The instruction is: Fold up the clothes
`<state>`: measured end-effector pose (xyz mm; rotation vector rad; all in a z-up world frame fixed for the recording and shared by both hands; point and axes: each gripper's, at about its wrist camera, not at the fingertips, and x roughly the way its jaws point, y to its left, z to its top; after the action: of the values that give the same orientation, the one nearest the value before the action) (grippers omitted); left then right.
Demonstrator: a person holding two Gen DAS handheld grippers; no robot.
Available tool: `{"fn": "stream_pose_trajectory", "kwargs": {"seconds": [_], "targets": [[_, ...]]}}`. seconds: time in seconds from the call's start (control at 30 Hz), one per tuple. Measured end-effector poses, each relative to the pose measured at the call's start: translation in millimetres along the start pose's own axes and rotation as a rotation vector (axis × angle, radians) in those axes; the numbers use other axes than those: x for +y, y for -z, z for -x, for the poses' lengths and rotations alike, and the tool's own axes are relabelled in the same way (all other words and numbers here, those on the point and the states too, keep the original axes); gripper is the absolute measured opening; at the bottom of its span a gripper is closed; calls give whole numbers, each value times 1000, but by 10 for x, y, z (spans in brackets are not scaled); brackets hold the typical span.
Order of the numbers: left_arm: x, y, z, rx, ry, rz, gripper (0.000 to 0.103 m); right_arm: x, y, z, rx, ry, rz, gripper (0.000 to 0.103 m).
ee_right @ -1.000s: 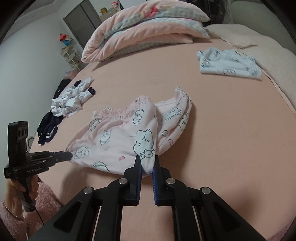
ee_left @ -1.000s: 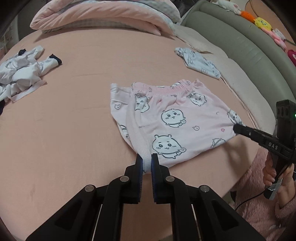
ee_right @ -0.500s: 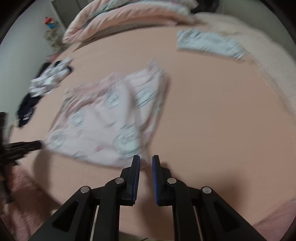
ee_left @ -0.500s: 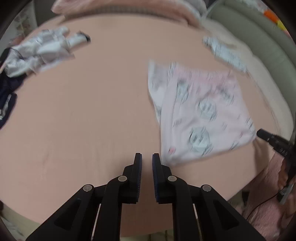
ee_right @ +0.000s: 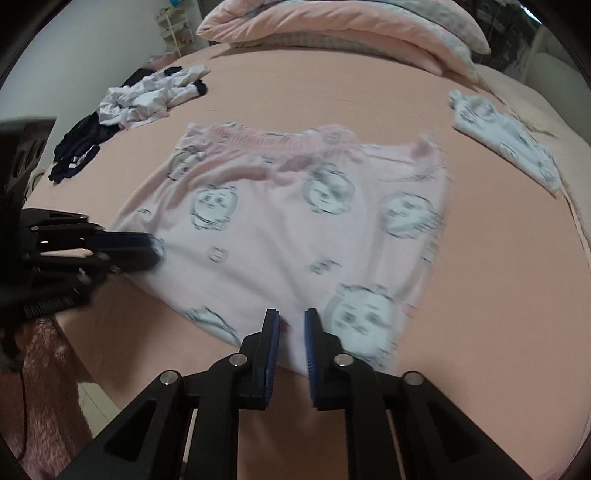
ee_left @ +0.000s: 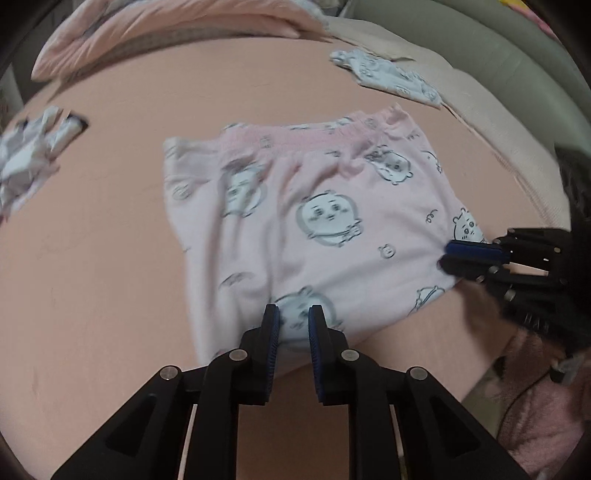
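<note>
Bedroom, pink sheet on the bed [ee_left: 92, 266]. Pink cartoon-print pyjama shorts [ee_left: 332, 221] lie folded mid-bed, waistband away from the person, near hem by the bed's front edge. Left gripper [ee_left: 293, 325] sits at the near hem, jaws easing apart, cloth edge between the pads but not pinched. Right gripper [ee_right: 291, 328] at the other near corner, jaws drawing together over the hem, gap visible. Beyond: a folded white printed garment [ee_right: 506, 144], a crumpled white and navy pile [ee_right: 147, 96], a rolled quilt [ee_right: 332, 29].
</note>
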<state>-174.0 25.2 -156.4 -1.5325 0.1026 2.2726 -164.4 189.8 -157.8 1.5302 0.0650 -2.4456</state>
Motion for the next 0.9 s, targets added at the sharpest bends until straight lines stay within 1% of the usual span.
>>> {"fn": "stream_pose_trajectory", "kwargs": {"seconds": [0.07, 0.1, 0.13, 0.17, 0.2, 0.23, 0.27, 0.3, 0.37, 0.43, 0.5, 0.53, 0.6, 0.63, 0.67, 0.7, 0.73, 0.77, 0.83, 0.9], "targets": [[116, 6, 89, 10, -26, 32, 14, -141, 36, 66, 8, -8, -32, 9], [174, 3, 152, 0, -30, 56, 14, -197, 42, 103, 10, -13, -45, 9], [212, -2, 211, -19, -28, 78, 17, -218, 35, 145, 5, -14, -52, 9], [211, -13, 257, -41, -20, 80, 21, -209, 1, 200, -15, -2, -48, 12], [208, -25, 303, -63, -12, 82, 29, -197, -34, 257, -38, 10, -43, 14], [195, -42, 288, -65, -10, 74, 36, -167, -77, 252, -47, 14, -33, 14], [181, -60, 269, -67, -8, 66, 38, -136, -121, 242, -56, 16, -24, 14], [167, -78, 250, -68, -6, 59, 38, -105, -164, 231, -64, 19, -14, 14], [155, -53, 162, -39, -23, 37, 38, -72, -195, 130, -44, 17, -15, 14], [163, 23, 94, -1, -45, 29, 38, -84, -173, 21, -14, 30, -7, 14], [223, 87, 81, 20, -72, 26, 38, -161, -110, 7, -6, 18, -10, 12], [266, 109, 78, 32, -87, 30, 40, -200, -77, 2, -3, 11, -11, 9], [396, 142, 122, 37, -68, 63, 40, -312, -15, 60, -1, 1, -19, 8], [440, 141, 153, 40, -75, 78, 40, -365, 5, 89, 1, 3, -26, 8], [459, 134, 188, 36, -85, 80, 40, -423, 20, 126, 3, 13, -34, 9], [459, 114, 240, 18, -92, 83, 40, -489, 26, 172, 6, 47, -46, 13], [458, 93, 293, 0, -98, 85, 40, -539, 18, 209, 1, 62, -61, 16], [457, 72, 346, -18, -105, 88, 39, -607, -1, 280, -18, 58, -88, 16], [386, -22, 428, -64, -60, 78, 39, -665, -99, 389, -59, 33, -122, 16], [246, -138, 445, -105, -37, 40, 40, -662, -229, 459, -92, 16, -128, 16]]}}
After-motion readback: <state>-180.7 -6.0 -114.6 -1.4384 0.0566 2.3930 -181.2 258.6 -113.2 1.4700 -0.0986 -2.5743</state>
